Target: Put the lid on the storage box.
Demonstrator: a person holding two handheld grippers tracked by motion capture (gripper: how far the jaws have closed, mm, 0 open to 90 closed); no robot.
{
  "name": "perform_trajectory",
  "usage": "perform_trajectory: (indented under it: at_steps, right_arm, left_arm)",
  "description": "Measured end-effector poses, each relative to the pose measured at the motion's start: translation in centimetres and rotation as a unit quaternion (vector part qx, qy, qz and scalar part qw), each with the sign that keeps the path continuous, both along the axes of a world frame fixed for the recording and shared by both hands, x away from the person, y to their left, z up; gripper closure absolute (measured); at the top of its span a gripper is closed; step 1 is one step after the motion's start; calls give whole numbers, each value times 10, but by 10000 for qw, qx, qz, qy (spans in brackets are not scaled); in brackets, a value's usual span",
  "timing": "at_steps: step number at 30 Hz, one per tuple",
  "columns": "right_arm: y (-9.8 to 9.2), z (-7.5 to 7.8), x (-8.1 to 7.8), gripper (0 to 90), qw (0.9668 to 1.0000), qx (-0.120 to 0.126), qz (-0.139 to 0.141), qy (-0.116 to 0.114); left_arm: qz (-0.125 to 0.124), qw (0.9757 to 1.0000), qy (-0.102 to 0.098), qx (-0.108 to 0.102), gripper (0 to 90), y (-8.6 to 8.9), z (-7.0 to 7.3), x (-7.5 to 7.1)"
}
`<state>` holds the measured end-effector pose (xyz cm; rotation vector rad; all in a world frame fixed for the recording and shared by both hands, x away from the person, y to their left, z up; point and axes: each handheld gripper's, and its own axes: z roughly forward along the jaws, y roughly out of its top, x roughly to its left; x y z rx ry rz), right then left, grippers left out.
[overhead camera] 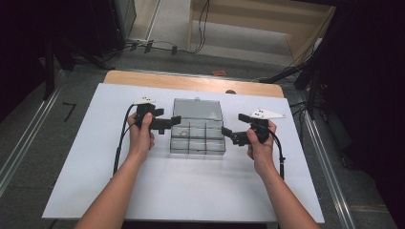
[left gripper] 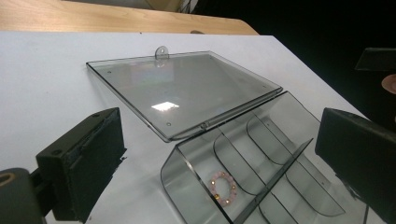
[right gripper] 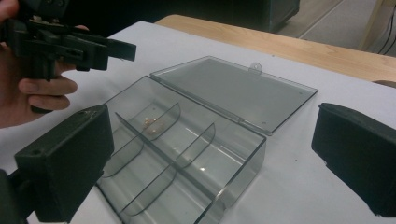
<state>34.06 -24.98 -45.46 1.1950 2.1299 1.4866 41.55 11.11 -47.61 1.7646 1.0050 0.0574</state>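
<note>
- The person holds a gripper in each hand, one on each side of a clear plastic box (overhead camera: pixel 198 138) on the white table (overhead camera: pixel 95 181).
- The left gripper (overhead camera: pixel 165 123) is wide open and holds nothing. Its tips sit just beside the box's left edge.
- The right gripper (overhead camera: pixel 228 133) is wide open too, and empty. It points at the box's right side, very near it.
- The step in hand looks like reaching into the box, or getting ready to shut it.
- To do it well, the person should move slowly, since the box is light and could slide.
- One gripper could steady a wall of the box while the other does the work.
- The box is see-through and grey. Thin walls split it into small rooms.
- Its lid (left gripper: pixel 187 91) is swung all the way back and lies flat on the table behind it. A little round tab (left gripper: pixel 162 52) sticks up at the lid's far edge.
- A small pink bead bracelet (left gripper: pixel 222 187) lies in one room near the left gripper. It is round and has a few gold beads.
- It is small, so a gentle pinch on one side would be best.
</note>
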Motion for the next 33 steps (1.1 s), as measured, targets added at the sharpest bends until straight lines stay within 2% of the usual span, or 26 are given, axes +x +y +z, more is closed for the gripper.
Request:
perform_trajectory:
  at_steps: [6, 13, 15, 19, 25, 31, 33]
  right_arm:
    - [5, -1, 17, 0, 9999, -60, 14, 107]
    - [4, -7, 38, 0, 9995, 87, -28, 302]
    - [5, -9, 43, 0, 9993, 117, -32, 363]
    - [6, -13, 54, 0, 9988, 69, -41, 477]
    - [7, -20, 68, 0, 9970, 306, -114, 696]
    - [11, -20, 79, 18, 9955, 316, -132, 878]
    - [14, -20, 83, 26, 9946, 338, -178, 968]
  left_arm:
    - [26, 10000, 50, -64, 20, -4, 0, 8]
    - [45, 9998, 142, 117, 44, -11, -1, 16]
    - [85, 9997, 210, 81, 56, -12, -3, 19]
    - [142, 9993, 324, 149, 68, -13, -5, 25]
    - [304, 9977, 566, 222, 133, -15, -10, 33]
    - [403, 9961, 714, 312, 180, -15, -18, 38]
    - [421, 9958, 776, 243, 195, -15, -20, 39]
